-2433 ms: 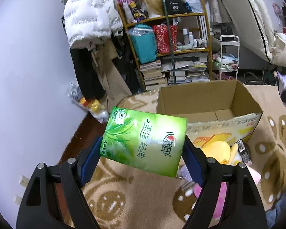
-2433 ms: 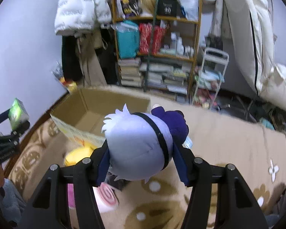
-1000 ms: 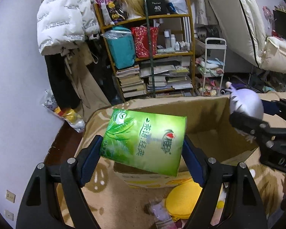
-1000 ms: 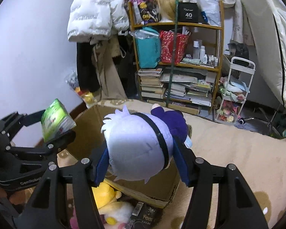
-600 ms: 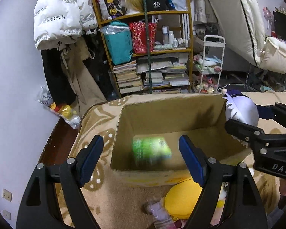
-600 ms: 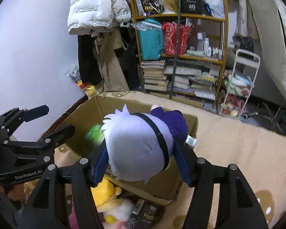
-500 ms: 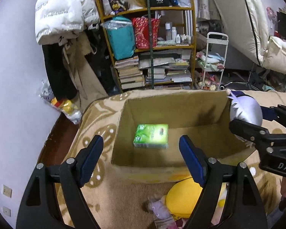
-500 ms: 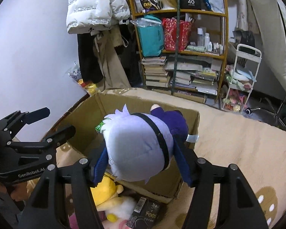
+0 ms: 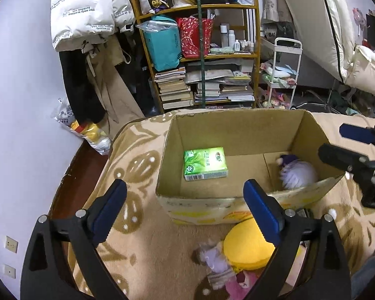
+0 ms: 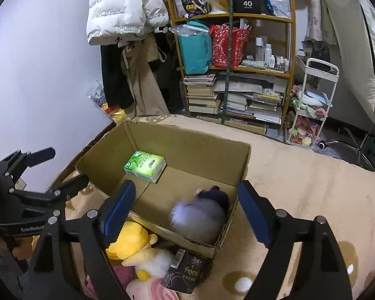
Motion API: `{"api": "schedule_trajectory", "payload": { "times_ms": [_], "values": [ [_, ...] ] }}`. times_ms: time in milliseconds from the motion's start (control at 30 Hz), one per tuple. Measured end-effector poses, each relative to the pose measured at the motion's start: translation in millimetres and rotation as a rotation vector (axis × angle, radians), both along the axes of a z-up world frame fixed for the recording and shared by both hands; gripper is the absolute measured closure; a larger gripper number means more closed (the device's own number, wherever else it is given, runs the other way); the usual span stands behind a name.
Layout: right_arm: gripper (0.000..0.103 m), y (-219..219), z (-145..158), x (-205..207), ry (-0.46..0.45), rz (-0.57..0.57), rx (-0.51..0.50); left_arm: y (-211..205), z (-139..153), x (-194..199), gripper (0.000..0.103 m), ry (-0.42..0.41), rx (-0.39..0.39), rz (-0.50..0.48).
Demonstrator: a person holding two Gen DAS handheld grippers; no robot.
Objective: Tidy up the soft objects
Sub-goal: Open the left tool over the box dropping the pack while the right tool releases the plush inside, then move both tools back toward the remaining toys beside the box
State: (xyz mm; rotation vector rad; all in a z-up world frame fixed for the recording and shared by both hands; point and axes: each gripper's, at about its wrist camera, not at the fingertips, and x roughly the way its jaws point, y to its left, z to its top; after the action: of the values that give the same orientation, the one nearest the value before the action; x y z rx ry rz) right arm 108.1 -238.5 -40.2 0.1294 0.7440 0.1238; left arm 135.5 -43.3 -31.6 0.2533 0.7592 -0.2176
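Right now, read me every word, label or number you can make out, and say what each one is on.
"40" on the black box on the top shelf.
"Face" on the black tissue pack beside the cardboard box.
"GenRobot" on the left hand-held gripper.
"The only leading fashion" on the white puffer jacket.
Green tissue pack in the cardboard box: print too small to read.
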Motion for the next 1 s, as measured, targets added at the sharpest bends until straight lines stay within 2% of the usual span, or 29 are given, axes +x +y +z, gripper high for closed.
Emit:
{"api": "schedule_trajectory", "payload": {
  "times_ms": [100,400,467,533,700,1000],
  "values": [
    [0.015,-3,4,-7,-0.003,-0.008,0.012,2,1,-9,0.004,-0.008,0.004,0.007],
    [0.014,-5,5,-28,0.022,-0.031,0.049,10,0,-44,0.004,0.002,0.008,0.009],
    [0.006,-5,4,-33,0.028,-0.039,0.049,12,1,-50,0.004,0.007,0.005,0.009],
    [0.003,-5,4,-38,0.026,-0.053,0.046,13,3,-58,0.004,0.005,0.012,0.010],
    [0.002,-5,6,-49,0.040,-0.068,0.048,13,8,-76,0.004,-0.014,0.035,0.010],
    [0.000,-2,1,-65,0.082,-0.083,0.026,14,9,-91,0.004,0.014,0.024,0.019]
  ]
}}
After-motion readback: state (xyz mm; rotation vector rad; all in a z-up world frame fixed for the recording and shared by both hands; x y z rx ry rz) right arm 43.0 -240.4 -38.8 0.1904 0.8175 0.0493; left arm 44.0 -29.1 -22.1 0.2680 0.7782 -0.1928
